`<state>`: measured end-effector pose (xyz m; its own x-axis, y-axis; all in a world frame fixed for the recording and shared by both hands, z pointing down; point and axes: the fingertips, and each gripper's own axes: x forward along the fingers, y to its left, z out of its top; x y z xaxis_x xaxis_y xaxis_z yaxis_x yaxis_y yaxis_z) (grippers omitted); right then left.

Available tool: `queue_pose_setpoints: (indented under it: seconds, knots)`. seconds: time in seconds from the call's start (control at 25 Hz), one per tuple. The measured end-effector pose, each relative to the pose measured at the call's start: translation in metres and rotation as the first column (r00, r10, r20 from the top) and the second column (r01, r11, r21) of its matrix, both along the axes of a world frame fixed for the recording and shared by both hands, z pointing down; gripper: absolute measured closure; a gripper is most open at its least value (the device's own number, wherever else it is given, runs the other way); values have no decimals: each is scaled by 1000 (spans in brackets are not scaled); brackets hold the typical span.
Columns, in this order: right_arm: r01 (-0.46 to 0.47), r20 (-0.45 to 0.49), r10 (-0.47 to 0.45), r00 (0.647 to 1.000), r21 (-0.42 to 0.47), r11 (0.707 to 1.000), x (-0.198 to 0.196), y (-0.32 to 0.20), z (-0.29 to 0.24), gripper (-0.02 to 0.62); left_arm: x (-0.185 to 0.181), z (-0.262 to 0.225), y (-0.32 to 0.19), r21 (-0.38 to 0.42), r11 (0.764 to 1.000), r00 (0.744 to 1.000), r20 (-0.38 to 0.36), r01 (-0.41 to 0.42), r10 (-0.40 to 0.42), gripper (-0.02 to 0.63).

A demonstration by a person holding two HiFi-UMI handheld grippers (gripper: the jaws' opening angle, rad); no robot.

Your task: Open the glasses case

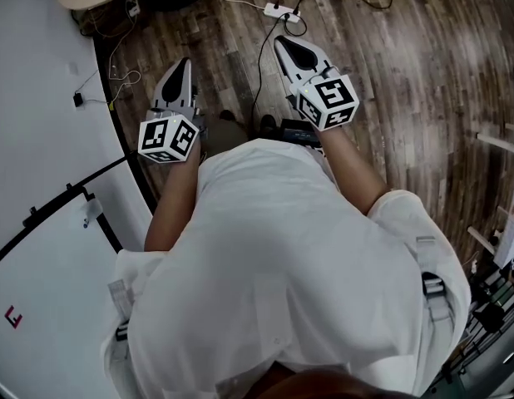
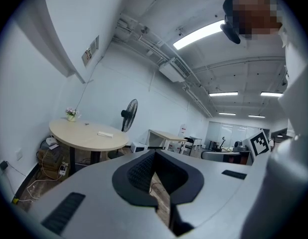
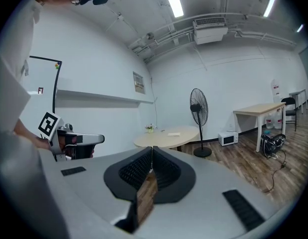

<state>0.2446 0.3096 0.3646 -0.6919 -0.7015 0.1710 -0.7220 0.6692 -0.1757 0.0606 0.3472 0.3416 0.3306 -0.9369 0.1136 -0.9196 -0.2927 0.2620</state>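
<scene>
No glasses case shows in any view. In the head view my left gripper (image 1: 184, 63) and right gripper (image 1: 282, 41) are held side by side in front of the person's white shirt, over a wooden floor (image 1: 407, 81). Both point forward, about level. In the left gripper view my left gripper (image 2: 155, 153) has its jaws together at the tips with nothing between them. My right gripper (image 3: 152, 148) in its own view is likewise shut and empty. Each gripper's marker cube shows at the edge of the other's view.
A white table (image 1: 41, 140) runs along the left. A round beige table (image 3: 166, 136) with a small flat object stands ahead near a pedestal fan (image 3: 199, 108). A power strip (image 1: 278, 11) and cables lie on the floor. A rectangular table (image 3: 263, 108) and microwave (image 3: 228, 137) stand at right.
</scene>
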Motion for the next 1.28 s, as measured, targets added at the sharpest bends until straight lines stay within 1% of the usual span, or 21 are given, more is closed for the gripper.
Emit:
queue_pose_setpoints:
  seconds: [0.32,0.6,0.76,0.84,0.92,1.0,1.08,1.28]
  knots:
    - [4,-17,-5,1000,-28,1000,1,-25,12,569,-2,8,-31,-9,1000,1000,-16,6,-6,594]
    - [1,-34,-2,999,-34,999,-12,-73,16,569,-20,12,-76,-6,1000,999,-38,15,-15,594]
    - [-4,-55,2,998,-45,999,-28,-116,21,569,-38,16,-118,-11,1000,998,-66,16,-17,594]
    - [-7,-63,3,998,-53,999,-39,-138,23,569,-50,19,-142,-10,1000,998,-66,11,-12,594]
    - [-5,-65,2,998,-48,999,-53,-161,22,569,-62,20,-168,-2,1000,996,-85,-20,19,594]
    - [-2,-69,-1,998,-37,999,-67,-184,18,569,-70,15,-193,23,998,992,-109,-64,66,594]
    - [-1,-76,-1,997,-25,1000,-79,-209,13,569,-78,9,-218,46,996,991,-104,-82,86,594]
    - [-14,-95,13,995,-1,1000,-112,-267,1,569,-108,0,-269,78,992,991,-78,-102,108,594]
